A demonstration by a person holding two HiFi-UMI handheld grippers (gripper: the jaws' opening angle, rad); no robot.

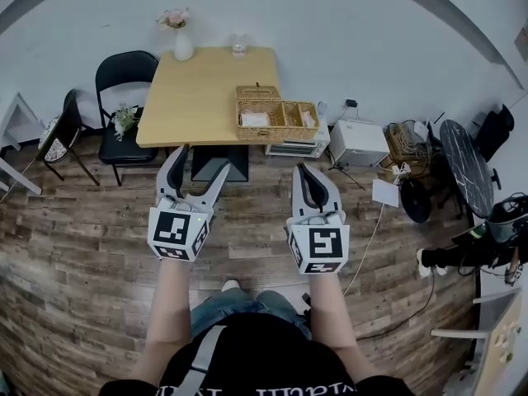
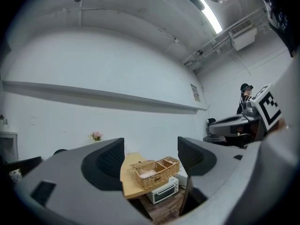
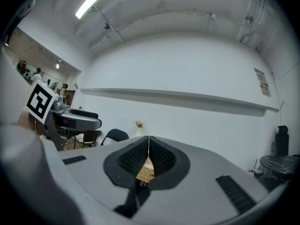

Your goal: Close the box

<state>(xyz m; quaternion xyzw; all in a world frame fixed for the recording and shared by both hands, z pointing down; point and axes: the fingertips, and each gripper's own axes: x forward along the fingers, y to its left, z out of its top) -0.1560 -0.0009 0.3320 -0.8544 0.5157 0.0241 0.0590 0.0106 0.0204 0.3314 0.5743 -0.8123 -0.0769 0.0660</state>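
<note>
A wicker box (image 1: 276,120) with several compartments stands at the right front corner of a wooden table (image 1: 198,89), its lid (image 1: 257,93) flipped open behind it. Both grippers hang in the air well short of the table. My left gripper (image 1: 202,162) is open and empty. In the left gripper view the wicker box (image 2: 154,171) shows far off between the spread jaws of the left gripper (image 2: 151,156). My right gripper (image 1: 307,170) is shut on nothing. In the right gripper view the right gripper (image 3: 149,149) has its pads pressed together, with a sliver of the wicker box (image 3: 145,170) below them.
A vase of flowers (image 1: 180,38) and a glass (image 1: 239,46) stand at the table's far edge. Black chairs (image 1: 124,77) sit on its left. A toaster oven (image 1: 293,148) and a white appliance (image 1: 357,143) lie on the wooden floor beside the table. A dark round table (image 1: 466,163) is at right.
</note>
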